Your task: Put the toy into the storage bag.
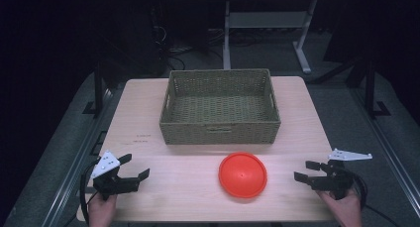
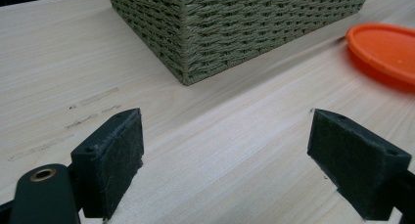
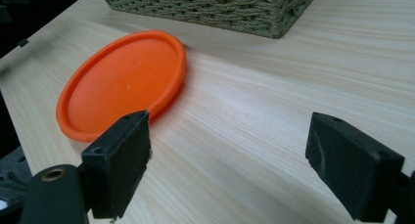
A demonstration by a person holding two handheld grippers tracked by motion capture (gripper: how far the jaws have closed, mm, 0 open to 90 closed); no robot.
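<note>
Hands at near table edge in high view: left gripper (image 1: 132, 169) and right gripper (image 1: 306, 170) both gaping, nothing held. I see orange disc (image 1: 242, 175) flat on wooden table (image 1: 148, 118) between them, closer to right one; woven basket (image 1: 220, 133) just behind disc.
Left gripper view: jaws wide over bare wood, basket corner ahead, disc at upper right.
Right gripper view: jaws wide apart, disc just beyond one jaw, basket behind.
</note>
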